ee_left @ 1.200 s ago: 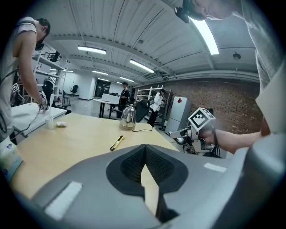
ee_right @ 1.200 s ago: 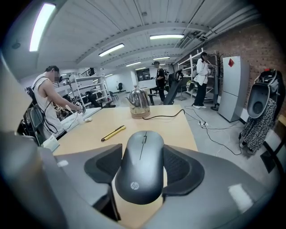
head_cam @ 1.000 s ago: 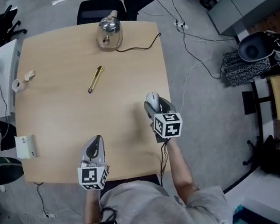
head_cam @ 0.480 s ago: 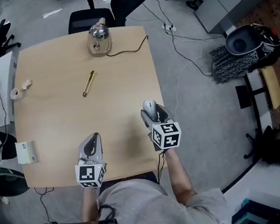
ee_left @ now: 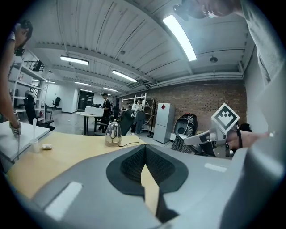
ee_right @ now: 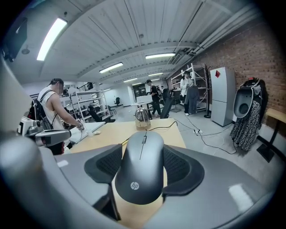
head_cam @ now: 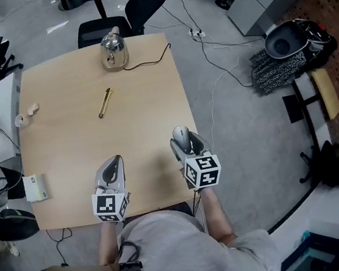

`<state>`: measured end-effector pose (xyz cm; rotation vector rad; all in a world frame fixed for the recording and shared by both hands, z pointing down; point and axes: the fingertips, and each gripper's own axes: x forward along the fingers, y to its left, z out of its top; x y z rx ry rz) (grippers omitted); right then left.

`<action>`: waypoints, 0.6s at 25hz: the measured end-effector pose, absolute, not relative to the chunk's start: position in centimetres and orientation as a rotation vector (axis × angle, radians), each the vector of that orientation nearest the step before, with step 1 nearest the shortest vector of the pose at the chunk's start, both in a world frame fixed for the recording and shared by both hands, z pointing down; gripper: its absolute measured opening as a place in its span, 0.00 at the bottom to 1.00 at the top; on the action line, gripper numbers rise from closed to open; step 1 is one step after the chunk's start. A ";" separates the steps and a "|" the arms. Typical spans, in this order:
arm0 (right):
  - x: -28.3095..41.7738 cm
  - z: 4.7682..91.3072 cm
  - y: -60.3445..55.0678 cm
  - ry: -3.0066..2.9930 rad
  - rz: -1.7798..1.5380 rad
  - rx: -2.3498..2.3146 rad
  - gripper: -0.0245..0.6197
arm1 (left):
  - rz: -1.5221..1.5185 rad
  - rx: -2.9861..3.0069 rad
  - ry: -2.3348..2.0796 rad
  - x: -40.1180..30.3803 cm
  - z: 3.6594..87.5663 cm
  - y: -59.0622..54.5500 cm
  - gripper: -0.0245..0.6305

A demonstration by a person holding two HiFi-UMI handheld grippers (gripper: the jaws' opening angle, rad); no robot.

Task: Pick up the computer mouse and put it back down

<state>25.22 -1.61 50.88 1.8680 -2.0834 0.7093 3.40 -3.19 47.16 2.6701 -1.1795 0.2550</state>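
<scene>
Pale wooden table in an open workshop carries a steel kettle at its far edge; its contents are hidden and its cable trails right. Over the near right corner, the right gripper has its jaws part-open around the dark computer mouse, pads pressing both flanks. The left gripper hovers alongside, jaws closed together on nothing. Compared with a second ago, the mouse remains clamped the same way, and the kettle and yellow utility knife lie unmoved.
</scene>
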 end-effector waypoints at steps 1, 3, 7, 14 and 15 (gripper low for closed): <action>25.2 50.7 -1.1 -2.082 0.710 1.872 0.49 | 0.252 2.679 -1.175 3.5 46.9 -3.1 0.07; 25.0 50.5 -0.1 -2.079 0.710 1.878 0.49 | 0.246 2.694 -1.166 3.8 46.4 -3.0 0.07; 24.6 50.3 1.8 -2.073 0.718 1.890 0.49 | 0.242 2.713 -1.144 4.0 46.1 -2.5 0.07; 24.2 49.0 4.2 -2.097 0.715 1.880 0.49 | 0.227 2.723 -1.122 4.5 45.7 -1.9 0.07; 24.1 48.9 4.5 -2.098 0.714 1.879 0.49 | 0.225 2.724 -1.120 4.6 45.7 -1.9 0.07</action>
